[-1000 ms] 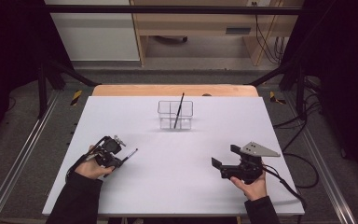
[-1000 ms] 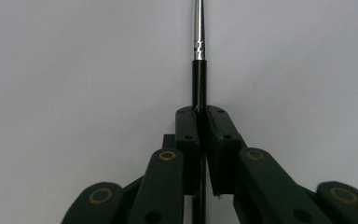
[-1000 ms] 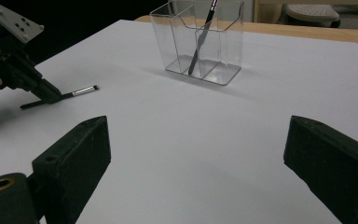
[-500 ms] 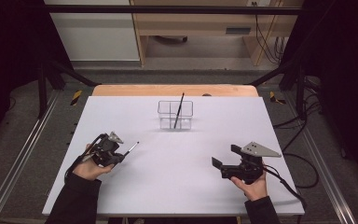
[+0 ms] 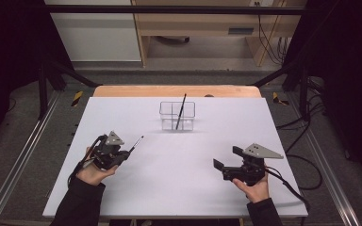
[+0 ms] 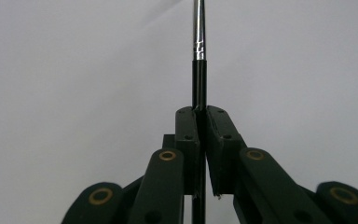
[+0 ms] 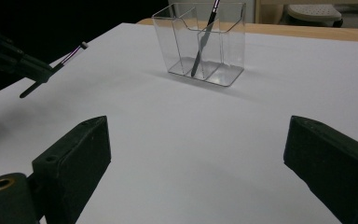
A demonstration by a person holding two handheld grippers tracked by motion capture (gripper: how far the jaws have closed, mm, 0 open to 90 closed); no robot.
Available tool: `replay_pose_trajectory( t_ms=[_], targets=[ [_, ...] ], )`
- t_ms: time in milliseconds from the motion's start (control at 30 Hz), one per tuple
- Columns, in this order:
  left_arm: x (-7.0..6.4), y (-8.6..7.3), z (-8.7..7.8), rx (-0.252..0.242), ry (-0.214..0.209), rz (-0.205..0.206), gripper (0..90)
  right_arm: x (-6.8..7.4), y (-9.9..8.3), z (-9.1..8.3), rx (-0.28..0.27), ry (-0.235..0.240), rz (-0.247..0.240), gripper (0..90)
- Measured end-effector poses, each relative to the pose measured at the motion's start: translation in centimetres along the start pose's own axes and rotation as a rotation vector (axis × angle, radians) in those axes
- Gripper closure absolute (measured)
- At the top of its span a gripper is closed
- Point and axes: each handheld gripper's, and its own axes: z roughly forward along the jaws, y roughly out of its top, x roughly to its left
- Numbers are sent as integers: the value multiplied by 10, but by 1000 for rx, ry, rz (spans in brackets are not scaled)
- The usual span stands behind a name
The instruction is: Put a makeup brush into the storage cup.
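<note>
My left gripper (image 5: 124,153) (image 6: 200,115) at the table's left is shut on a thin brush (image 5: 136,143) (image 6: 198,70) with a black handle and a silver ferrule. The brush points ahead and to the right, toward a clear divided holder (image 5: 169,117) (image 7: 223,46) at the far middle. A second dark brush (image 5: 181,112) (image 7: 204,39) leans inside that holder. At the right, my right gripper (image 5: 227,158) (image 7: 200,144) is open, with nothing between its jaws, and faces the holder. The right gripper view also shows the left gripper (image 7: 16,60) with its brush (image 7: 72,52) at the far left.
The white tabletop (image 5: 179,188) has a wooden strip (image 5: 174,90) along its far edge. Black frame posts and cables (image 5: 306,155) stand off the right side. A shelf unit (image 5: 193,28) stands beyond the table.
My left gripper has shifted slightly right and forward with the brush, and the brush tip has moved toward the holder. The right gripper has stayed put.
</note>
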Motion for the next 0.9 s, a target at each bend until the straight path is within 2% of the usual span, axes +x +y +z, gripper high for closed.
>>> replay_pose_trajectory(
  t_ms=[67, 400, 700, 900],
  targets=[
    [-2, 0, 0, -12, -8, -7, 833, 0, 0, 1, 1, 2, 1, 78],
    [-11, -1, -6, -127, 32, -41, 833, 2, 1, 0, -6, 9, 6, 77],
    [-24, -1, -15, -221, 37, -67, 833, 6, 4, 2, -25, 18, 9, 72],
    [-34, 2, -16, -245, 35, -51, 833, 10, 7, 4, -38, 25, 24, 70]
  ],
)
